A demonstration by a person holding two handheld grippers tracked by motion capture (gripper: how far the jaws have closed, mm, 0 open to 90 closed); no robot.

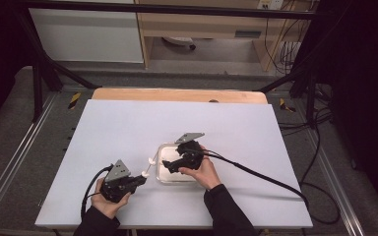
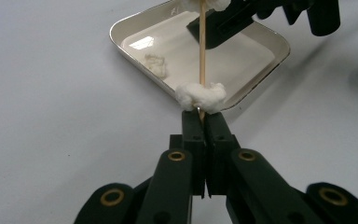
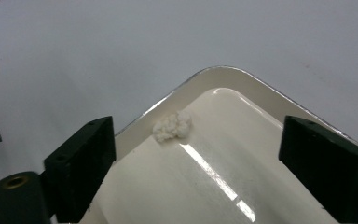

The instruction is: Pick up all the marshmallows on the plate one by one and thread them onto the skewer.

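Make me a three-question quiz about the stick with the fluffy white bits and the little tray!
1. Where is the loose white cotton piece?
A. inside the tray
B. on the wooden table edge
C. on the floor

2. How many cotton clumps sit on the stick as the left gripper view shows it?
A. none
B. two
C. five

3. What is the left gripper doing?
A. lying open on the table
B. shut on the stick
C. holding the tray

Answers:
1 A: the piece lies on the tray floor near its rim.
2 B: one clump sits just above the fingers and another at the top.
3 B: its fingers are pressed together with the stick rising from between them.
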